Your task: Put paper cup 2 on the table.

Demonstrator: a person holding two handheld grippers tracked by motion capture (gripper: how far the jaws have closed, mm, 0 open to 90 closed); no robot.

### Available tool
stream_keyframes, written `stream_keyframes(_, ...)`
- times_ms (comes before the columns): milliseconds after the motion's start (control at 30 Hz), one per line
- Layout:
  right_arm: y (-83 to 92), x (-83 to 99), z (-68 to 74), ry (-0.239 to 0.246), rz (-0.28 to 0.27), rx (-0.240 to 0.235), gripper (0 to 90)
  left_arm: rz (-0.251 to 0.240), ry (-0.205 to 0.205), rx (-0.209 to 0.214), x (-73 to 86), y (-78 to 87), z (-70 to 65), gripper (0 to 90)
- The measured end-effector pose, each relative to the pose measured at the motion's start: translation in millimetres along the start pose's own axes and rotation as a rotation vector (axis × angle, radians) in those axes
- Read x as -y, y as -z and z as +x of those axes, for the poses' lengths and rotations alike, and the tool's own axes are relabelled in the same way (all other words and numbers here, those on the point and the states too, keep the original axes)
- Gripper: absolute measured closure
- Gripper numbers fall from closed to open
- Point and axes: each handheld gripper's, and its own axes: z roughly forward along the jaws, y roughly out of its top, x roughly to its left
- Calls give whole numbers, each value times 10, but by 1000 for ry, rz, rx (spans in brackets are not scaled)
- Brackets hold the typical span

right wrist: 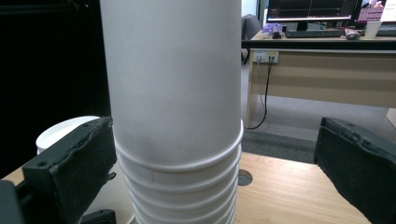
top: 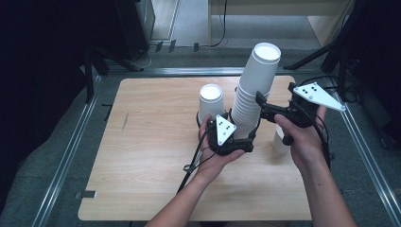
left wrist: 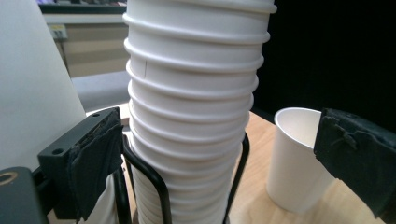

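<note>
1. High view: a tall stack of white ribbed paper cups [top: 255, 90], nested upside down, stands near the middle of the light wooden table [top: 142, 156], seated in a black wire holder [top: 251, 134].
2. The left gripper [top: 236, 137] sits low at the stack's base; its jaws stand apart on either side of the stack, with no firm squeeze visible in the left gripper view.
3. The right gripper [top: 262, 106] reaches in higher up, its jaws also spread wide around the stack, clear of the cup wall in the right gripper view.
4. The step in hand appears to be separating the top cup. Done well, the lower gripper would steady the stack while the upper one closes gently on the smooth wall just above a rim, then lifts straight up.
5. The cups look thin and easily dented. A single inverted white cup [top: 211, 101] stands just behind the stack on the left, and an upright white cup [left wrist: 299, 158] stands beside it on the right.
</note>
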Motion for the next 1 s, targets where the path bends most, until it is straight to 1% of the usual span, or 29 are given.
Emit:
stream_keyframes(33, -25, -14, -10, 2, 1, -1, 0, -9, -3, -4, -11, -11, -22, 48)
stream_keyframes(133, -42, -26, -13, -1, 1, -5, 0, -17, -8, -6, -25, -25, -45, 48)
stream_keyframes(167, -60, -44, -16, 0, -2, -10, 0, -23, -18, -13, -40, -51, -69, 48)
stream_keyframes(300, -76, -66, -22, -7, -3, -14, 0, -29, -10, -26, -66, -83, -95, 48)
stream_keyframes(333, -77, -81, -27, -10, -10, -27, 0, -38, -1, -31, -85, -96, -110, 48)
stream_keyframes(400, -77, -87, -27, -14, -11, -32, 0, -41, -3, -38, -93, -104, -119, 48)
stream_keyframes(433, -85, -101, -28, -4, -4, -33, 0, -48, -7, -55, -103, -129, -130, 48)
stream_keyframes(467, -85, -101, -28, -4, -4, -33, 0, -48, -7, -55, -103, -129, -130, 48)
stream_keyframes(500, -99, -115, -32, -3, 0, -33, 0, -47, 7, -68, -111, -156, -125, 48)
stream_keyframes(600, -109, -134, -39, -7, 1, -35, 0, -45, 17, -78, -118, -185, -120, 48)
stream_keyframes(633, -116, -153, -45, -11, -5, -39, 0, -48, 20, -98, -123, -209, -120, 48)
stream_keyframes(667, -121, -158, -48, -11, -5, -41, 0, -50, 29, -100, -126, -221, -120, 48)
stream_keyframes(800, -150, -167, -39, -13, -5, -55, 0, -51, 35, -116, -140, -256, -125, 48)
stream_keyframes(833, -174, -165, -18, -13, 1, -64, 0, -48, 35, -125, -146, -281, -133, 48)
stream_keyframes(900, -199, -166, 2, -13, 2, -79, 0, -40, 31, -131, -155, -307, -143, 48)
stream_keyframes(933, -199, -166, 2, -13, 2, -79, 0, -40, 31, -131, -155, -307, -143, 47)
stream_keyframes(967, -222, -173, 16, -17, -1, -98, 0, -37, 26, -146, -165, -330, -154, 46)
stream_keyframes(1000, -222, -173, 16, -17, -1, -98, 0, -37, 26, -146, -165, -330, -154, 47)
